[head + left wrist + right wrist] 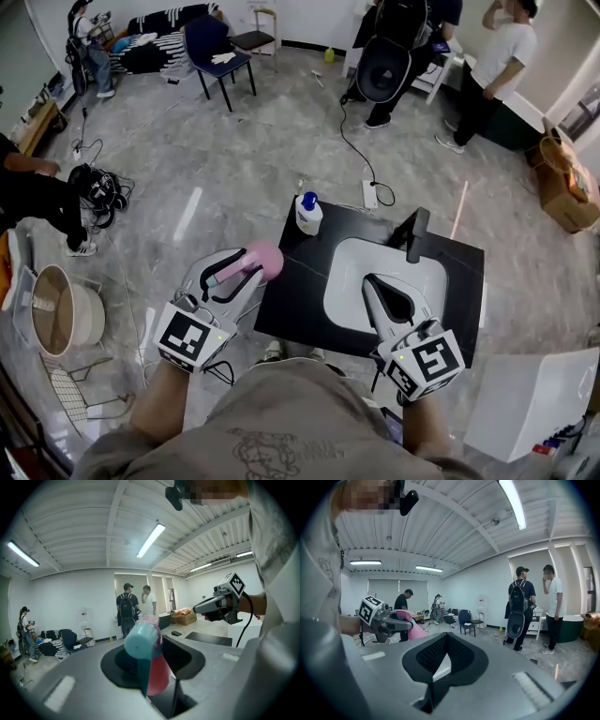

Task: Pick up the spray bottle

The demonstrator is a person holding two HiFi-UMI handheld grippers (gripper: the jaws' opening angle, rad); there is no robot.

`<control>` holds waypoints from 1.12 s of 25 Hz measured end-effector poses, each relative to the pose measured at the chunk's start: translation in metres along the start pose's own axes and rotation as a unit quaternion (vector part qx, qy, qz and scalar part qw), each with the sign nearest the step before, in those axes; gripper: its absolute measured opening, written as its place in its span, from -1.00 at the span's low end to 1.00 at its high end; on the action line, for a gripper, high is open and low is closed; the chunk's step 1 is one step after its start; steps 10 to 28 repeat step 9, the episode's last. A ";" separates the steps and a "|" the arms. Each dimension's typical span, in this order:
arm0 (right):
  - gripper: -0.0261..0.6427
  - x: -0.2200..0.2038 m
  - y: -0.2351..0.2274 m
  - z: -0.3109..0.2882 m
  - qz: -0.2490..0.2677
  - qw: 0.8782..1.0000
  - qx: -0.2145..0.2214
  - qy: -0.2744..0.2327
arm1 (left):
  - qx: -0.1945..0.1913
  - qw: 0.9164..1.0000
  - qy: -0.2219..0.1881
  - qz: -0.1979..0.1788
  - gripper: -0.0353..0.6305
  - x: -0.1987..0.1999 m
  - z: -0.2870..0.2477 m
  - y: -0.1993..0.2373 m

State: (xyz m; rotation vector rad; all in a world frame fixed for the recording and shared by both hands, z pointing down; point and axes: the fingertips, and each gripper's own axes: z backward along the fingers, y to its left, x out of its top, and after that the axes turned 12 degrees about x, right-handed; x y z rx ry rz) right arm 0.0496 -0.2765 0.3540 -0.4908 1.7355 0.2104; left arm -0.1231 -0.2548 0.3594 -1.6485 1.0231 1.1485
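Note:
The spray bottle (262, 259) is pink with a teal head. My left gripper (246, 268) is shut on it and holds it in the air just off the left edge of the black counter (291, 305). In the left gripper view the bottle (157, 672) stands between the jaws with its teal head (140, 640) toward the camera. My right gripper (374, 282) hovers over the white sink (345, 281), jaws together and holding nothing. In the right gripper view the held bottle (411, 629) shows at the left.
A white soap bottle (307, 215) with a blue pump stands at the counter's far left corner. A black faucet (415, 234) rises behind the sink. A round basket (56, 312) sits on the floor to the left, a white box (534, 403) to the right. People stand farther back.

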 end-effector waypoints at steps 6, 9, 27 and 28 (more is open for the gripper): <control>-0.84 0.003 0.005 -0.003 -0.001 1.000 0.003 0.002 | 0.000 1.000 0.002 0.009 -0.48 0.004 0.002 0.002; -0.84 0.003 0.008 -0.005 -0.001 1.000 0.004 0.003 | -0.008 1.000 -0.004 -0.002 -0.48 0.009 0.004 0.003; -0.84 0.003 0.008 -0.005 -0.001 1.000 0.004 0.003 | -0.008 1.000 -0.004 -0.002 -0.48 0.009 0.004 0.003; -0.84 0.003 0.008 -0.005 -0.001 1.000 0.004 0.003 | -0.008 1.000 -0.004 -0.002 -0.48 0.009 0.004 0.003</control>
